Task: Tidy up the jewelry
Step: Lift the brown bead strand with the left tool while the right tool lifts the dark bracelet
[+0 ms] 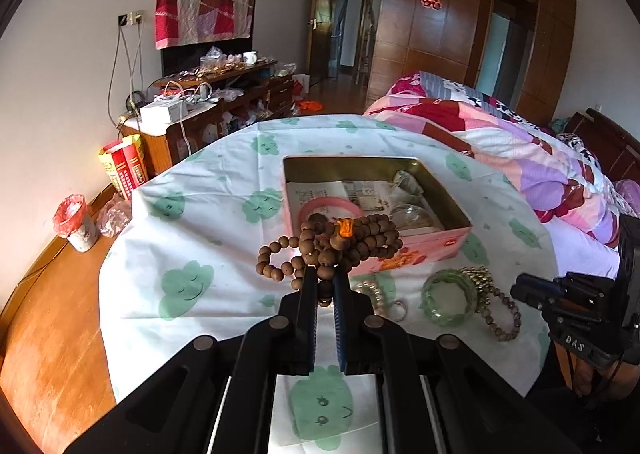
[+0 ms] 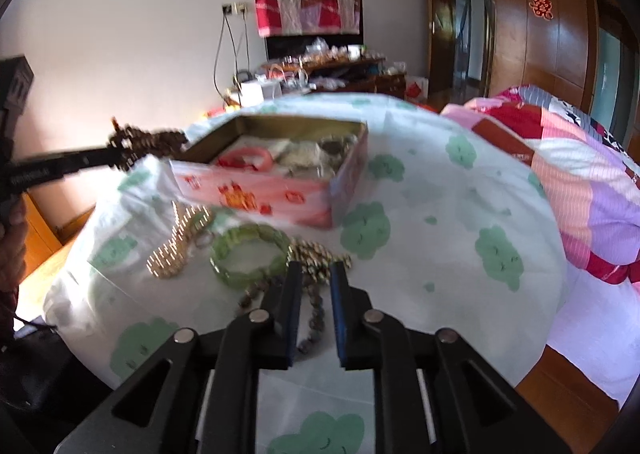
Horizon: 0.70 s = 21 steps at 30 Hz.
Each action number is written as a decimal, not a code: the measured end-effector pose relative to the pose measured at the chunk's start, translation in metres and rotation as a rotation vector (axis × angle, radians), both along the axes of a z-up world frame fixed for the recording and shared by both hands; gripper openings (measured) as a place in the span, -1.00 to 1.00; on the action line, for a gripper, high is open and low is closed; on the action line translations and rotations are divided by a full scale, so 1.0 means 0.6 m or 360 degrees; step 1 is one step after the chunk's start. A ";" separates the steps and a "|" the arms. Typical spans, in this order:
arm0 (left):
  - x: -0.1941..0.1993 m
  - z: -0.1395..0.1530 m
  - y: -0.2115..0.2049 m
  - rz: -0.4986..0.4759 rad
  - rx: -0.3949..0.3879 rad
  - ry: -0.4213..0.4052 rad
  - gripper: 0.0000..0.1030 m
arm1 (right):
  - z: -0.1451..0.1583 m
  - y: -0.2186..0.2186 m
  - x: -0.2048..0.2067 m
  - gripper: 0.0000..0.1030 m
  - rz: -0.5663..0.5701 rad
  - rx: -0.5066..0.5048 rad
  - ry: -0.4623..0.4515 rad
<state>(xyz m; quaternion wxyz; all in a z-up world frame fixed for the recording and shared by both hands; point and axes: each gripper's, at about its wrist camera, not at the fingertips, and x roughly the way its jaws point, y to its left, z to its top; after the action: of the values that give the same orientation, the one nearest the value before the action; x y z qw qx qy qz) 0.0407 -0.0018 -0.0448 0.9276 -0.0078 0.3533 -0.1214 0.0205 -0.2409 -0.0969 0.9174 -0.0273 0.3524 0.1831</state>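
Clamping a bunched strand of brown wooden beads [image 1: 328, 244] between its fingers, the left gripper [image 1: 325, 274] holds the strand in the air just short of the near wall of the pink tin box [image 1: 420, 250], with loops spilling to either side of the fingertips and an amber bead on top. From the right wrist view the same strand [image 2: 146, 146] hangs off the box's left corner, outside the rim and above the tablecloth [image 2: 440, 214]. The relation that matters is this: the open box lies straight ahead of the left fingers, along their line of travel, so a forward carry over the near wall would likely bring the beads above the pink bangle [image 1: 326, 208] and folded papers already inside. The right gripper [image 2: 316, 268] has its fingers apart and holds nothing; it hovers low over the near edge of the table, with a dark beaded bracelet [image 2: 314, 318] lying between and under its fingers. Just ahead of its tips sits a cluster of pale metal beads [image 2: 316, 254], to their left the green bangle [image 2: 250, 256], and further left a gold link bracelet [image 2: 176, 250]. These pieces are nearer the right gripper than the left, and all lie on the cloth in front of the box, not yet put away
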 end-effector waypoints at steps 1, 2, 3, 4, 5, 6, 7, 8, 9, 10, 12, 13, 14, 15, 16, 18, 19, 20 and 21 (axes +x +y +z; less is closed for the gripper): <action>0.001 -0.002 0.002 0.0005 -0.0003 0.0008 -0.88 | -0.007 0.004 0.001 -0.67 0.0013 -0.0020 0.0025; 0.002 -0.004 0.002 0.0006 -0.0006 0.0017 -0.88 | -0.012 0.006 0.000 -0.67 0.0023 -0.0032 0.0043; 0.002 -0.006 0.002 0.0006 -0.0005 0.0019 -0.88 | -0.017 0.010 0.000 -0.67 0.0031 -0.0042 0.0063; 0.002 -0.006 0.001 0.0003 -0.0005 0.0020 -0.88 | -0.024 0.014 0.002 -0.67 0.0041 -0.0053 0.0086; 0.001 -0.006 0.000 -0.0003 -0.0007 0.0020 -0.88 | -0.030 0.015 0.003 -0.67 0.0045 -0.0062 0.0103; -0.001 -0.006 -0.001 -0.0006 -0.0006 0.0017 -0.88 | -0.035 0.016 0.005 -0.67 0.0047 -0.0074 0.0122; -0.001 -0.005 -0.001 -0.0009 -0.0005 0.0013 -0.88 | -0.040 0.017 0.007 -0.67 0.0050 -0.0084 0.0142; -0.001 -0.004 0.000 -0.0010 -0.0008 0.0011 -0.88 | -0.039 0.015 0.005 -0.67 0.0052 -0.0080 0.0135; -0.001 -0.003 0.000 -0.0009 -0.0010 0.0010 -0.88 | -0.038 0.015 0.005 -0.67 0.0053 -0.0082 0.0134; -0.002 -0.003 0.001 -0.0007 -0.0012 0.0009 -0.88 | -0.037 0.013 0.004 -0.67 0.0055 -0.0089 0.0133; -0.003 -0.002 0.003 -0.0004 -0.0014 0.0005 -0.88 | -0.036 0.011 0.003 -0.73 0.0055 -0.0089 0.0131; -0.002 -0.001 0.004 -0.0003 -0.0016 0.0004 -0.88 | -0.037 0.013 0.003 -0.76 0.0055 -0.0094 0.0128; -0.002 0.000 0.005 0.0000 -0.0017 0.0001 -0.88 | -0.036 0.014 0.001 -0.76 0.0056 -0.0101 0.0116; -0.003 0.001 0.006 0.0002 -0.0018 -0.0001 -0.88 | -0.034 0.015 0.000 -0.76 0.0060 -0.0098 0.0106; -0.003 0.002 0.006 0.0004 -0.0019 -0.0002 -0.88 | -0.031 0.015 -0.002 -0.76 0.0063 -0.0091 0.0092; -0.002 0.004 0.009 0.0007 -0.0021 -0.0004 -0.88 | -0.022 0.017 -0.005 -0.77 0.0067 -0.0080 0.0056; -0.002 0.004 0.009 0.0007 -0.0022 -0.0005 -0.88 | -0.017 0.017 -0.007 -0.77 0.0066 -0.0079 0.0038; -0.001 0.005 0.009 0.0005 -0.0022 -0.0006 -0.88 | -0.011 0.017 -0.010 -0.77 0.0063 -0.0075 0.0016; 0.000 0.005 0.009 0.0005 -0.0021 -0.0007 -0.88 | -0.005 0.016 -0.011 -0.77 0.0062 -0.0065 -0.0001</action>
<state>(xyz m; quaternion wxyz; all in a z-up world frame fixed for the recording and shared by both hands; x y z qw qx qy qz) 0.0404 0.0036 -0.0415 0.9285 -0.0143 0.3503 -0.1223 0.0141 -0.2314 -0.1002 0.9130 -0.0530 0.3553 0.1935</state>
